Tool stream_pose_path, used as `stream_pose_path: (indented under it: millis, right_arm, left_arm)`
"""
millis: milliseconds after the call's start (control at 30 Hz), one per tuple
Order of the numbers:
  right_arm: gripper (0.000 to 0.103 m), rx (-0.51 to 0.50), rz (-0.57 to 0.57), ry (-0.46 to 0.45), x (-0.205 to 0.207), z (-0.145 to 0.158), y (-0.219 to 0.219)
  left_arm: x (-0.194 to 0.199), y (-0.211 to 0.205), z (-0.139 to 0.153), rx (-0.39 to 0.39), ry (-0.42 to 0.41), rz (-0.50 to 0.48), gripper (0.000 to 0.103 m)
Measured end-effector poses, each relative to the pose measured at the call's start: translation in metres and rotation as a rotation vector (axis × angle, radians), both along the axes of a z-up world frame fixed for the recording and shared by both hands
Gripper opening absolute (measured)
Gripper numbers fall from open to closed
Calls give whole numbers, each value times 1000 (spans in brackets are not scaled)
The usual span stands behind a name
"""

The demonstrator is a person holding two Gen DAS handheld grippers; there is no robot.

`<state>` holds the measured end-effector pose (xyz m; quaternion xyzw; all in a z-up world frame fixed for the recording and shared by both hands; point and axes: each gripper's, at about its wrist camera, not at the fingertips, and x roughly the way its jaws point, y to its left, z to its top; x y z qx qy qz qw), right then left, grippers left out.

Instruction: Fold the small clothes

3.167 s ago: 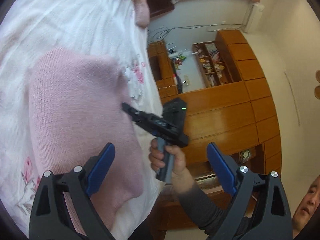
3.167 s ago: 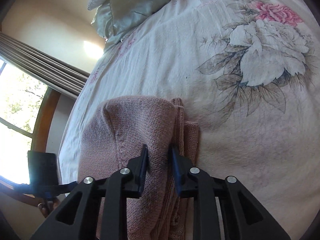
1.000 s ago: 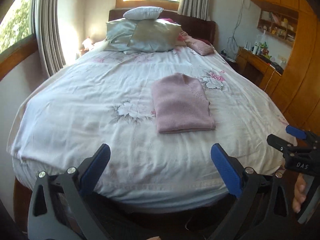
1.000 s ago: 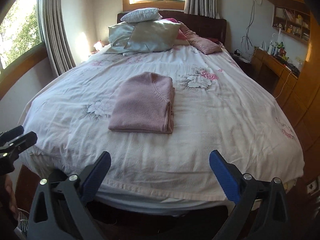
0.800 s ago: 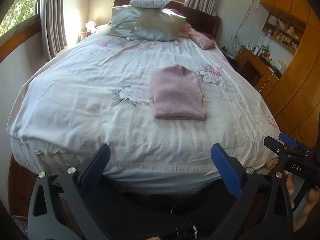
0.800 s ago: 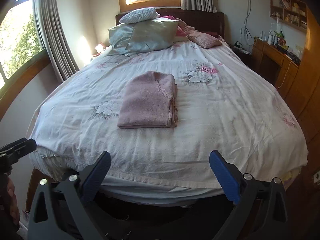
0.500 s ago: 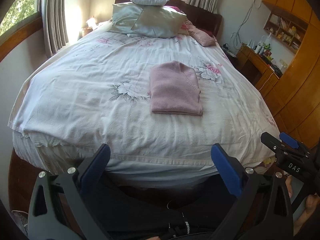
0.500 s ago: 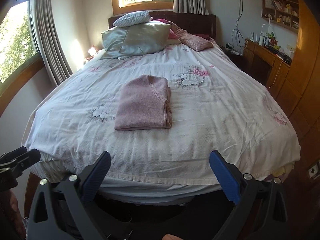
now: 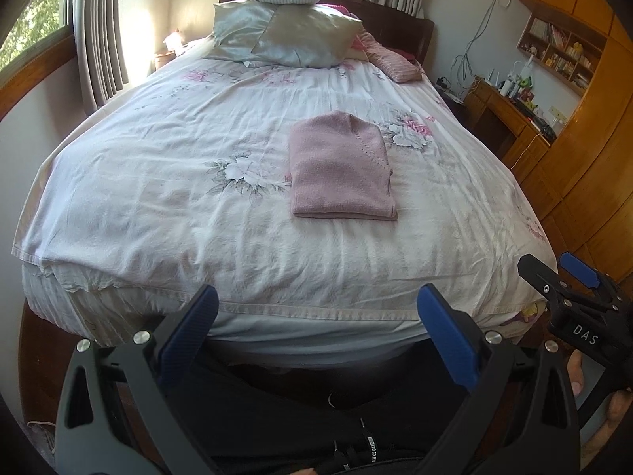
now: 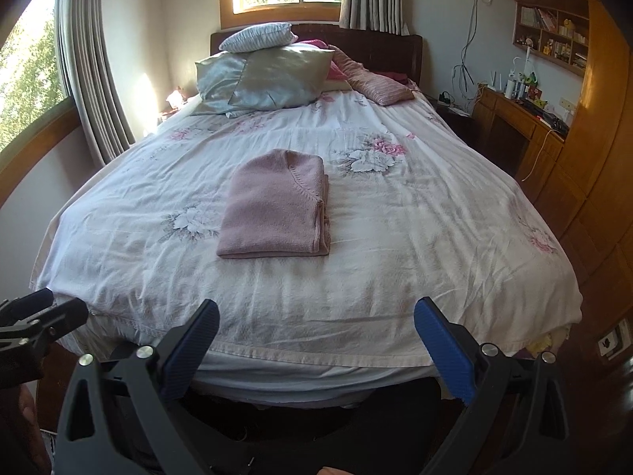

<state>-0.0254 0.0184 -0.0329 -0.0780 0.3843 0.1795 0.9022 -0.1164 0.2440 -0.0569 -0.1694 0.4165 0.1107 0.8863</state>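
Observation:
A pink knitted sweater (image 9: pixel 340 166) (image 10: pixel 277 211) lies folded into a neat rectangle in the middle of the bed, on a white floral bedspread (image 9: pixel 158 198) (image 10: pixel 415 237). My left gripper (image 9: pixel 316 316) hangs open off the foot of the bed, well short of the sweater, with nothing between its blue pads. My right gripper (image 10: pixel 316 328) is open too, held at the same distance and holding nothing. The right gripper (image 9: pixel 569 285) shows at the right edge of the left wrist view, and the left gripper (image 10: pixel 35 316) at the left edge of the right wrist view.
Pillows (image 10: pixel 273 75) are piled at the headboard. A wooden desk (image 10: pixel 518 118) and a tall wardrobe (image 10: pixel 601 150) line the right wall. Curtained windows (image 10: pixel 87 79) run along the left. A person's dark trousers (image 9: pixel 316 415) fill the space below the grippers.
Both grippers let go of the sweater and drew back from the bed to its foot end. Over the last second the view shifted only slightly. The sweater stays folded where it was.

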Motion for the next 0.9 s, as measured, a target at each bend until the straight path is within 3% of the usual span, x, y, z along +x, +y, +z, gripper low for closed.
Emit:
stream_pose_path:
  millis: [900]
  right_arm:
    - [99, -37, 16, -19, 2, 0, 3]
  left_arm:
    - [1, 1, -5, -1, 10, -1, 100]
